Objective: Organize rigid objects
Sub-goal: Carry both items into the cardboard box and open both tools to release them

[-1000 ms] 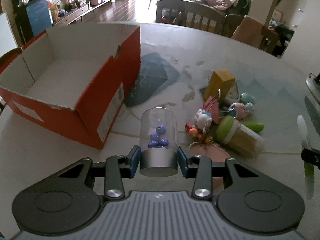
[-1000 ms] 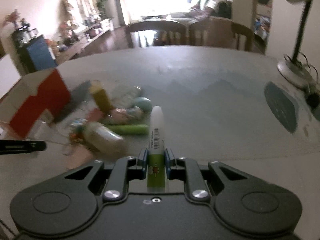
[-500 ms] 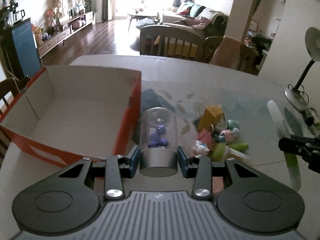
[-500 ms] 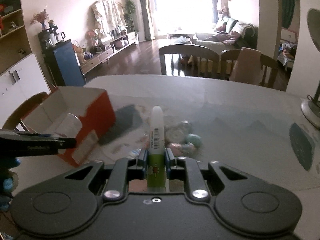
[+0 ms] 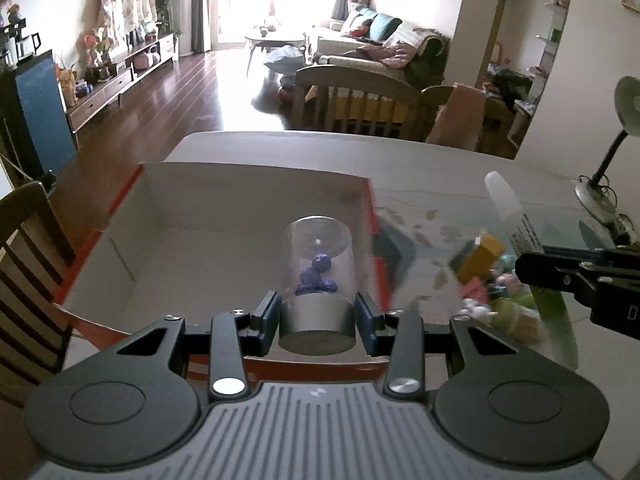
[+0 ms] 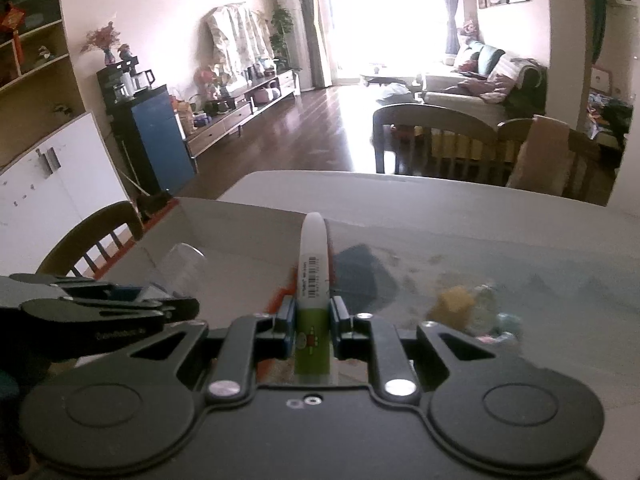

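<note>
Now the clear jar point(image 5: 317, 270), pinched at its metal base by the left gripper point(image 5: 317, 312), hangs over the open box point(image 5: 224, 204), having come across from the toy pile point(image 5: 492, 280) beside the box. Right gripper point(image 6: 313, 330), fingers pinching a green-and-white tube point(image 6: 314, 288), follows, so both drops look close.

The white-and-green plastic tube point(image 6: 313, 296) clamped between the fingers bears a barcode with small print, too blurred to read; pale lettering on the black left gripper point(image 6: 120, 308) is likewise illegible
</note>
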{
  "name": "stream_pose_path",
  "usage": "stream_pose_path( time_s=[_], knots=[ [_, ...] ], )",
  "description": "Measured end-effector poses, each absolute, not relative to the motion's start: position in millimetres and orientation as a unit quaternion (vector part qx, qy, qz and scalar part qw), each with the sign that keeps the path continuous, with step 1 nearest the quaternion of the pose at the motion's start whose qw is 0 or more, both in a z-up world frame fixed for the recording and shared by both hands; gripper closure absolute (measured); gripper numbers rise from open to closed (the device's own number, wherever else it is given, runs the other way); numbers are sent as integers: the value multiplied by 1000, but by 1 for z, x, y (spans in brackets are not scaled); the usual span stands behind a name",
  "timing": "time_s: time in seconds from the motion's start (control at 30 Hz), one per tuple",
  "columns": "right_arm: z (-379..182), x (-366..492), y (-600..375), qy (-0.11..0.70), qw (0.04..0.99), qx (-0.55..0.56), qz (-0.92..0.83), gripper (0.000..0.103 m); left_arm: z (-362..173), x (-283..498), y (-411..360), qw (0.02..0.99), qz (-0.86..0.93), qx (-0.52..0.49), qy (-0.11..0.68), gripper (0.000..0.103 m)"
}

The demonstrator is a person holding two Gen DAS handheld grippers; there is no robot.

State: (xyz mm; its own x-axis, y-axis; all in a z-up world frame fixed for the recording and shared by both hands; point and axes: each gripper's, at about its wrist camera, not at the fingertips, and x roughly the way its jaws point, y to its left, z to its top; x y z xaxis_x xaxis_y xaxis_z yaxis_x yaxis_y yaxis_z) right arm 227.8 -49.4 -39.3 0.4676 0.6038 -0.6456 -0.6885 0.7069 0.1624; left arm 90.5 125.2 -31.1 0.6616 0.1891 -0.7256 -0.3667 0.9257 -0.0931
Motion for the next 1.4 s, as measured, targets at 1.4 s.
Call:
stream_pose_path(
  time_s=[1.4],
  knots=[
    [-151, 242, 158, 511, 757, -193, 359, 86, -136, 167, 264, 816, 97, -19, 570, 63]
  ],
)
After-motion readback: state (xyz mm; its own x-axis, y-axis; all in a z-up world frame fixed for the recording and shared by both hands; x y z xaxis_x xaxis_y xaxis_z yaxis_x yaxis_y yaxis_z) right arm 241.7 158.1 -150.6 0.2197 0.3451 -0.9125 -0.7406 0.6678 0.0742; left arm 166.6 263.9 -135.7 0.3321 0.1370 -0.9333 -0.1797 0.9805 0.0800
